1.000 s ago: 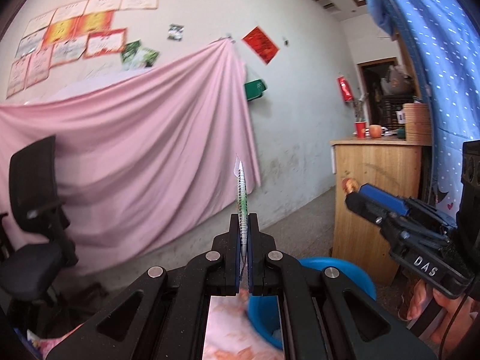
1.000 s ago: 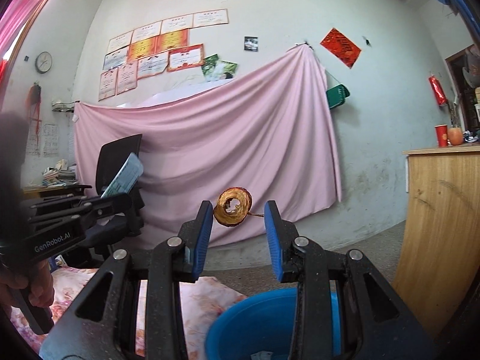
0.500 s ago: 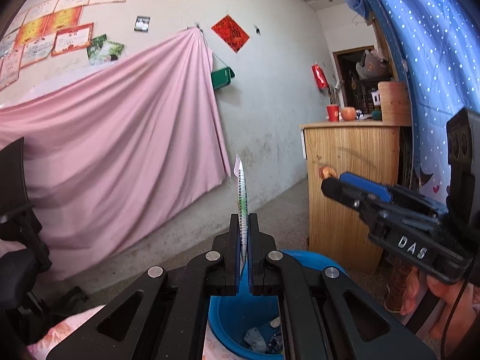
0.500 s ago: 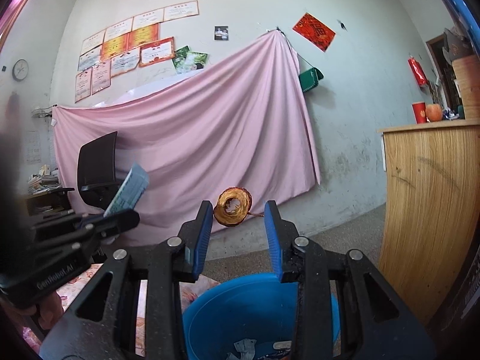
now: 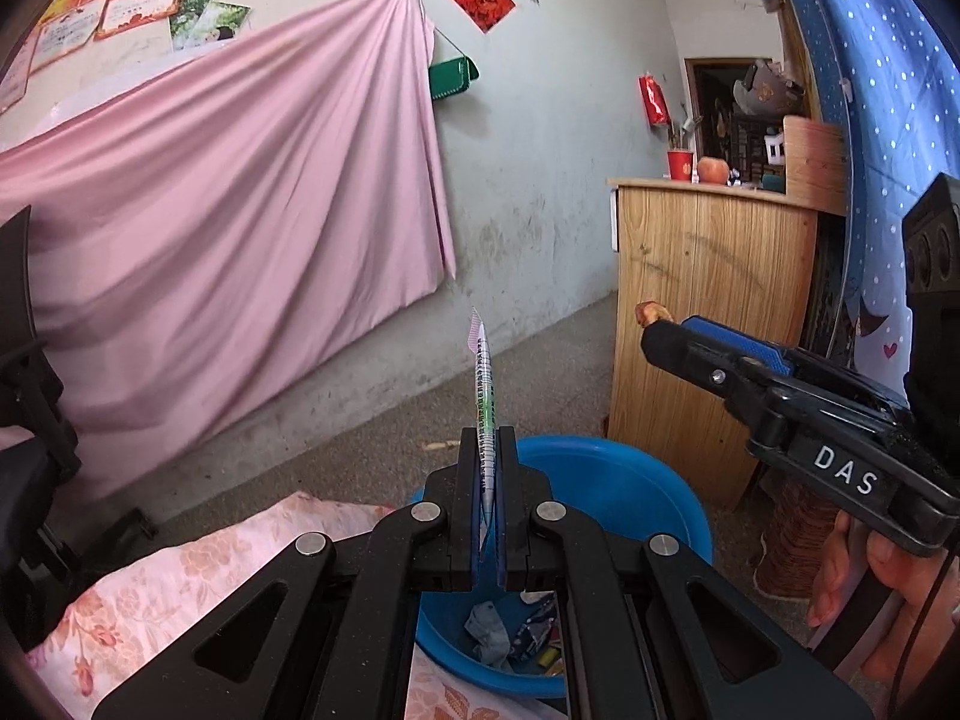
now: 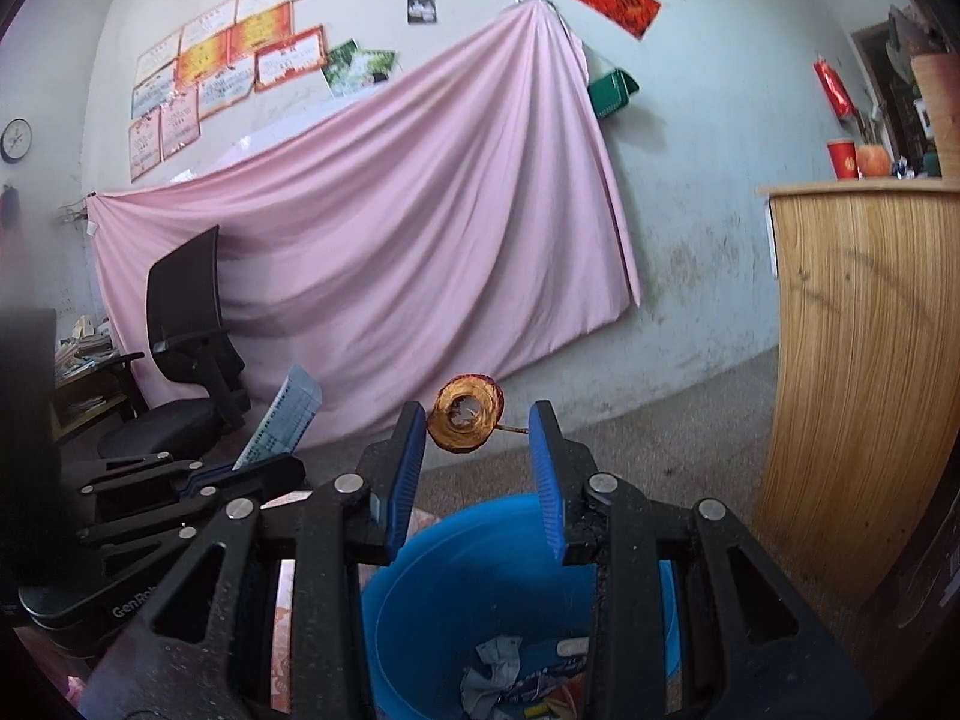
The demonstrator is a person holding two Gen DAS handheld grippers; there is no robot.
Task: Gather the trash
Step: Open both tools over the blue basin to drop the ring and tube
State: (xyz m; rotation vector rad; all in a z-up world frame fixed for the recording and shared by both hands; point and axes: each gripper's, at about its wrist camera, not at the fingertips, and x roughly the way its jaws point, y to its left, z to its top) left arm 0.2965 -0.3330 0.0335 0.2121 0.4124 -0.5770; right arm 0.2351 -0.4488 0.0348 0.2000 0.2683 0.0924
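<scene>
The left gripper point(image 5: 487, 444) is clamped tight on a flat printed wrapper point(image 5: 483, 384), which stands edge-on above the fingertips in the left wrist view. Below it, at about 6 o'clock, sits the blue basin point(image 5: 606, 468) with crumpled scraps already in its bottom, pushed up against the flowered cloth point(image 5: 180, 576).

To its right, the right gripper point(image 6: 478, 438) carries a browned apple core slice point(image 6: 465, 421). The jaws stand well apart, with the slice touching only the left finger point(image 6: 408, 468) and a thin stem reaching toward the right one. I cannot tell what actually pins it, so the hold looks slight to me.

That is the first risk: a tilt or jolt could shake the slice loose, and it hangs near the basin's far rim, at 12 o'clock, so it might land on the concrete floor point(image 6: 690, 420) instead. The wrapper is light and flat, and once released it could flutter sideways onto the cloth. The two tools are also close together over one basin and could knock each other.

Only the right wrist view shows the slice's ring shape, the gap between those jaws, and the wrapper's broad face point(image 6: 282, 420). Only the left wrist view shows the person's hand point(image 5: 882, 576) on the right tool's handle, with the slice just a brown nub point(image 5: 651, 313).
</scene>
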